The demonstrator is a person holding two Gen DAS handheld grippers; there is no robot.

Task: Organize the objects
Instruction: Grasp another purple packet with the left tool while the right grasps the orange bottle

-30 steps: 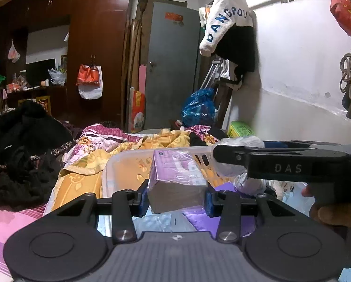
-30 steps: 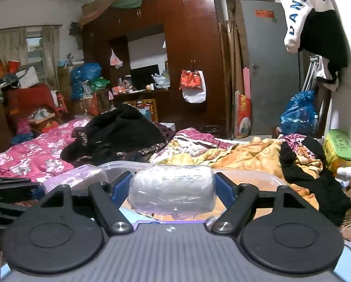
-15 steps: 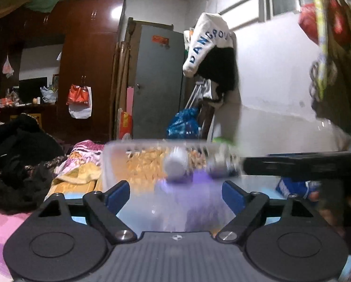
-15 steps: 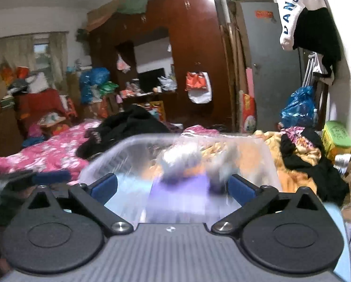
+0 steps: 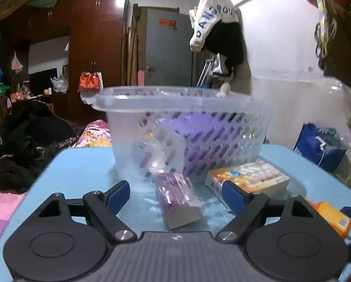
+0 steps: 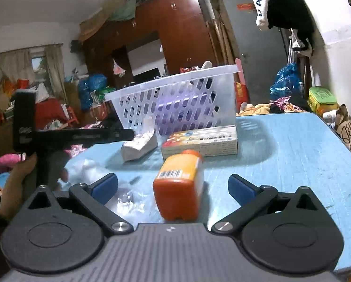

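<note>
Both cameras sat low over the blue table (image 5: 81, 164), looking forward and slightly down, close to the clutter. Each faced the white basket (image 5: 182, 127) and wardrobe beyond; the right view also caught the left gripper (image 6: 128, 134).

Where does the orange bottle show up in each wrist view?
Left wrist: orange bottle at the right edge, low, partly hidden behind the claw.
Right wrist: orange bottle centre, lying on the blue table.
Shared landmark: the clear basket.

A dark red-brown wardrobe (image 5: 90, 54) stands beside a grey door (image 5: 168, 47); white walls (image 5: 288, 51), a curtained window (image 6: 32, 63) at left.
</note>
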